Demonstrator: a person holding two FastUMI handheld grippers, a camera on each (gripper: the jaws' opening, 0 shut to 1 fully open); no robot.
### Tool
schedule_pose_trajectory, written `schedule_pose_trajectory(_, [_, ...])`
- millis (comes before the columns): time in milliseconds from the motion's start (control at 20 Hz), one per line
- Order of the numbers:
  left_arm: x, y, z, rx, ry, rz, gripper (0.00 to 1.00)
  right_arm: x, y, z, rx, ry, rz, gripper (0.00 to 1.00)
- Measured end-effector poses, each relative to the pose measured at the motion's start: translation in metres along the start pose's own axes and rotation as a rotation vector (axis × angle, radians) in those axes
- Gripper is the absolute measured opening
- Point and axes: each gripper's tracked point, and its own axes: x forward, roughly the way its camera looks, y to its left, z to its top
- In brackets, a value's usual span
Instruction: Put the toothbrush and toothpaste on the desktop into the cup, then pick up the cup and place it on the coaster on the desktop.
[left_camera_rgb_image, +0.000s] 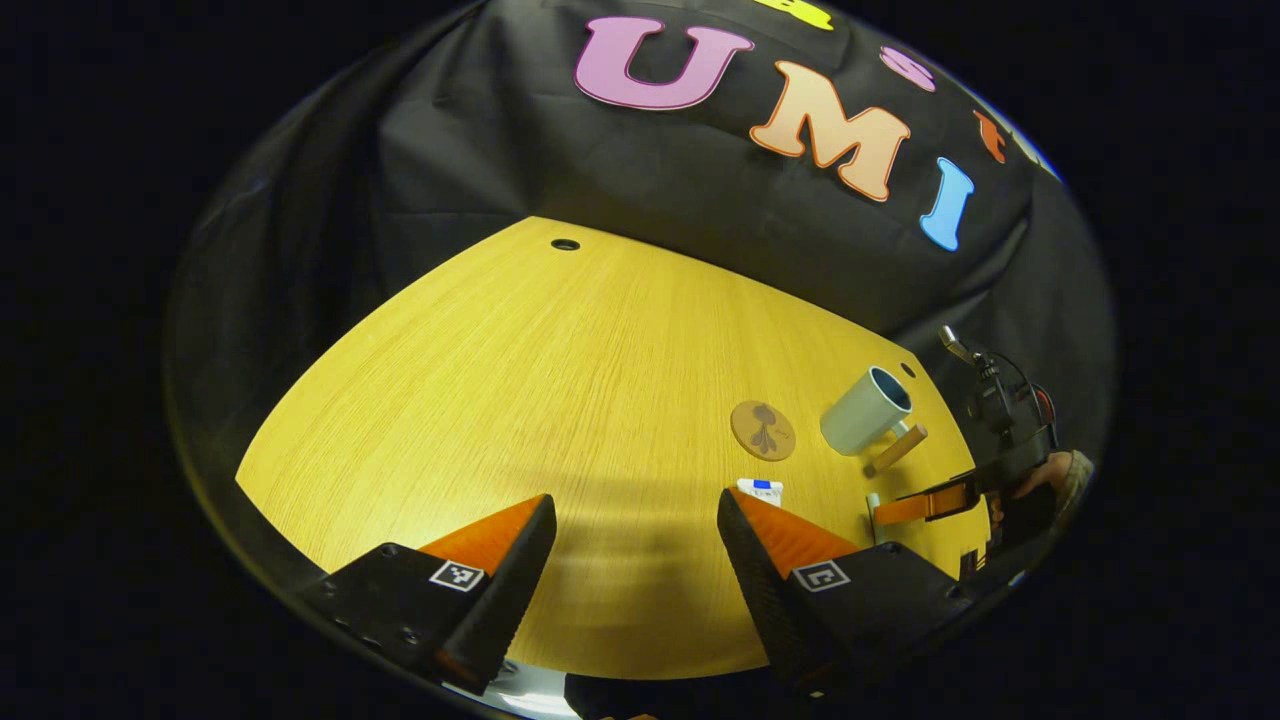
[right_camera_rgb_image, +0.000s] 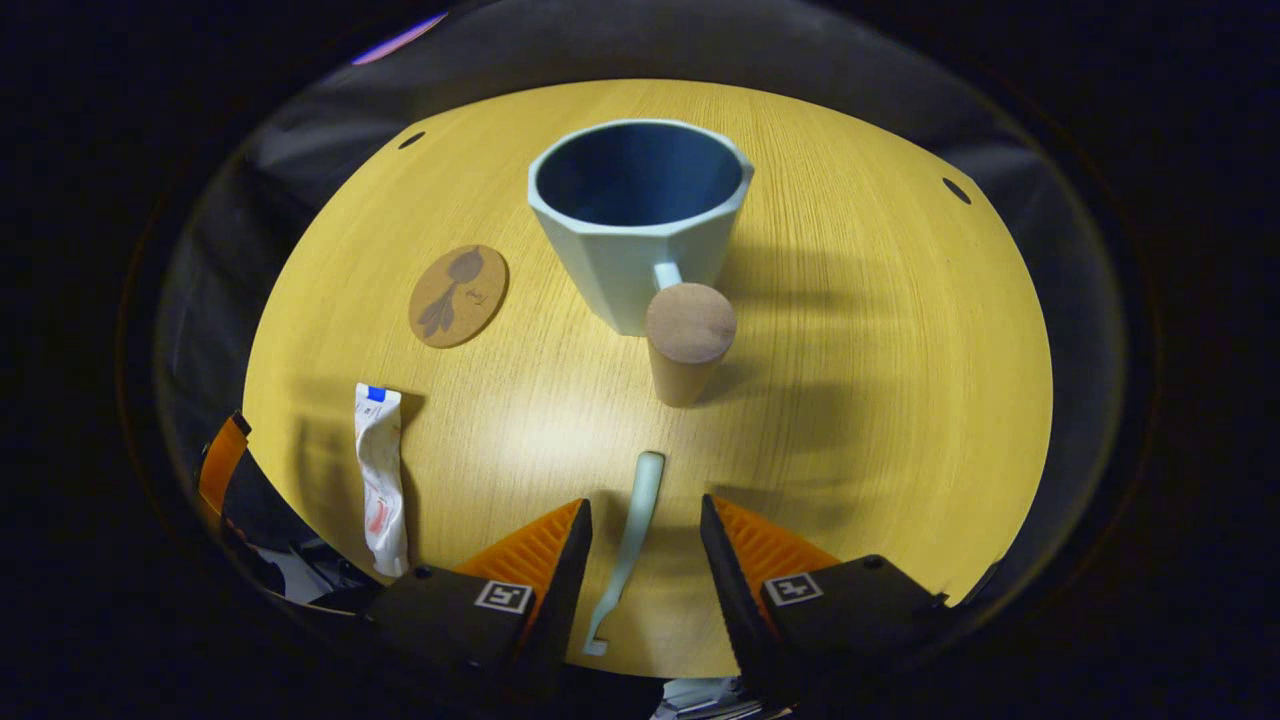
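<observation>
A pale blue-green cup (right_camera_rgb_image: 640, 220) with a dark blue inside and a wooden handle (right_camera_rgb_image: 688, 340) stands upright on the yellow wooden desktop (right_camera_rgb_image: 880, 380). Left of it lies a round brown coaster (right_camera_rgb_image: 458, 295). A white toothpaste tube (right_camera_rgb_image: 380, 480) lies flat at the near left. In the right gripper view, the pale green toothbrush (right_camera_rgb_image: 638, 520) lies on the desktop between the fingers of my right gripper (right_camera_rgb_image: 645, 540), which is open with gaps on both sides. My left gripper (left_camera_rgb_image: 635, 540) is open over bare desktop, with the toothpaste (left_camera_rgb_image: 760, 490), coaster (left_camera_rgb_image: 762, 430) and cup (left_camera_rgb_image: 865, 410) to its right.
In the left gripper view, the right gripper (left_camera_rgb_image: 925, 505) and the hand (left_camera_rgb_image: 1055, 475) holding it sit at the far right past the cup. The desktop (left_camera_rgb_image: 520, 380) ends at the black cloth wall, with small round holes (left_camera_rgb_image: 565, 244) near its far edge.
</observation>
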Motion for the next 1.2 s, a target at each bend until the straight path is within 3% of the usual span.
schedule_pose_trajectory(50, [0.002, 0.0, 0.002, -0.001, -0.004, 0.0, 0.95, 0.002, 0.001, -0.001, 0.0, 0.011, 0.001, 0.58])
schedule_pose_trajectory(200, [0.009, -0.001, 0.004, -0.004, -0.001, -0.002, 0.95, 0.006, 0.002, -0.003, -0.003, 0.03, -0.005, 0.58])
schedule_pose_trajectory(250, [0.01, 0.0, 0.004, -0.002, 0.004, -0.003, 0.95, 0.003, 0.002, -0.001, 0.003, 0.032, -0.01, 0.64])
schedule_pose_trajectory(350, [0.011, 0.001, 0.004, 0.0, 0.011, -0.005, 0.95, 0.008, 0.003, -0.001, 0.013, 0.042, -0.002, 0.43])
schedule_pose_trajectory(500, [0.014, 0.004, 0.004, -0.006, 0.009, 0.0, 0.95, 0.011, 0.001, -0.004, 0.006, 0.06, -0.019, 0.41])
schedule_pose_trajectory(700, [0.016, 0.006, 0.002, -0.024, 0.014, 0.006, 0.95, 0.01, -0.002, -0.005, -0.019, 0.066, -0.036, 0.2])
schedule_pose_trajectory(900, [0.017, 0.004, 0.0, -0.034, 0.023, 0.003, 0.95, 0.01, -0.003, -0.006, 0.016, 0.06, -0.035, 0.1])
schedule_pose_trajectory(1200, [0.025, -0.01, -0.011, -0.013, 0.082, -0.013, 0.95, 0.004, 0.0, -0.005, -0.002, 0.023, 0.0, 0.1])
